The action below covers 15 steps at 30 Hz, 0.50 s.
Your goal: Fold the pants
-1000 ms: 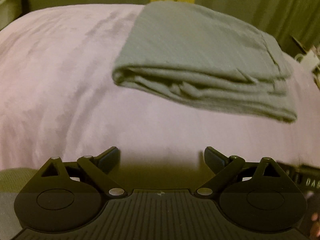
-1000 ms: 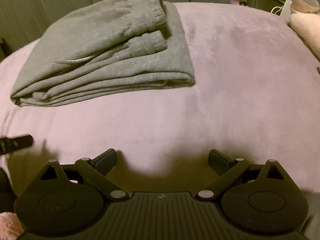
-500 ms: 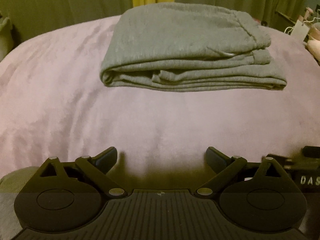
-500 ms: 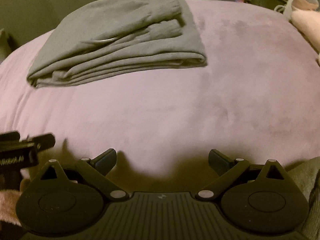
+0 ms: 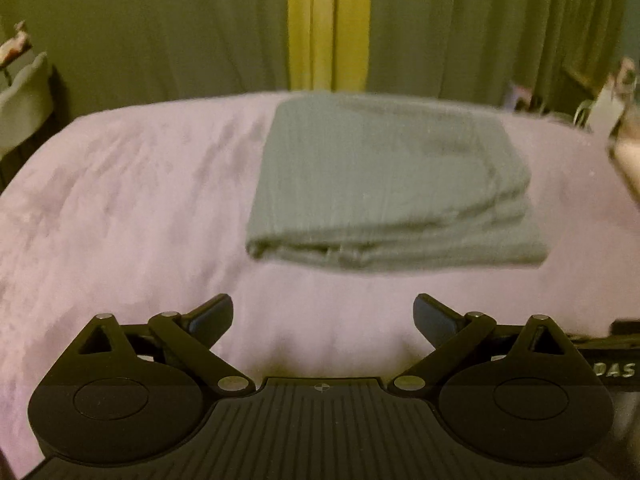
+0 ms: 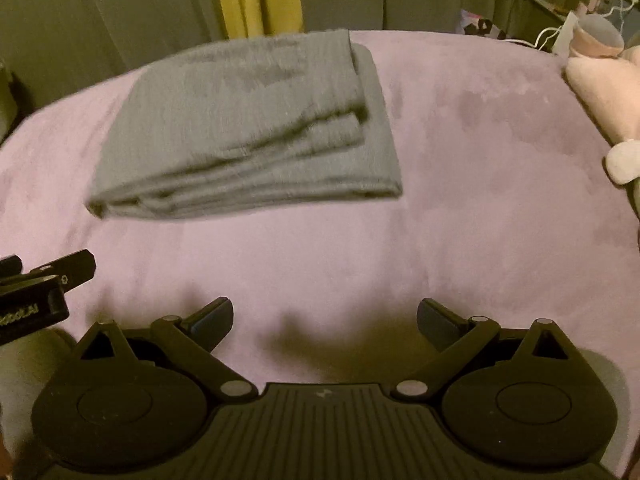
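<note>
The grey pants (image 5: 384, 184) lie folded in a thick flat stack on the pink bed cover (image 5: 120, 208). They also show in the right wrist view (image 6: 248, 128), left of centre. My left gripper (image 5: 323, 316) is open and empty, hovering over the cover in front of the stack. My right gripper (image 6: 325, 318) is open and empty, back from the stack and to its right. Part of the left gripper (image 6: 36, 284) shows at the left edge of the right wrist view.
Dark curtains with a yellow strip (image 5: 328, 24) hang behind the bed. A pink pillow (image 6: 600, 92) and a soft toy lie at the right edge. Cables and small items (image 6: 568, 36) stand at the back right.
Both grippers have drawn back and risen, so the stack looks farther and is seen more from above. The pants have not moved. Both grippers stay open.
</note>
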Motion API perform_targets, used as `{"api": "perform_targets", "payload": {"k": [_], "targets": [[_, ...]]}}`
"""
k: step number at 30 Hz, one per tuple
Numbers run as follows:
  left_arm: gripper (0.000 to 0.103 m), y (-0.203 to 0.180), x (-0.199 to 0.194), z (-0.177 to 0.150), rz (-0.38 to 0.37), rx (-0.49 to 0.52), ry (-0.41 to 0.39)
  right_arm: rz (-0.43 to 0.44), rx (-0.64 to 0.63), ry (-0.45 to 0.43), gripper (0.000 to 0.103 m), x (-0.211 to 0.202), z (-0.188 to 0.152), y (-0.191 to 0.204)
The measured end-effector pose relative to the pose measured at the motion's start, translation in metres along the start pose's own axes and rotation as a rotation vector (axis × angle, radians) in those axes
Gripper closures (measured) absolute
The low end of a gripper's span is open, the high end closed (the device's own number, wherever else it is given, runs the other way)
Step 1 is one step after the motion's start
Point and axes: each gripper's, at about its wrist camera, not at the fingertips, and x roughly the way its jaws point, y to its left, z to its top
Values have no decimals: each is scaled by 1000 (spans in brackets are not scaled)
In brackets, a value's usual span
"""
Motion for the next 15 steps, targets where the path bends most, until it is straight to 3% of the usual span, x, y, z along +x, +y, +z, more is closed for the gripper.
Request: {"api": "perform_targets", "payload": {"k": [5,12,15], "targets": [[1,4,-25,36,-52,-37,-13,2,0,44,4,-26,35,12],[1,-11,-34,68,65,38,-3,-2,-23,40,4,-35,63,26],[1,-16,-34,74,69,72,22,-4,-43,49,4,-35,66,32]]}}
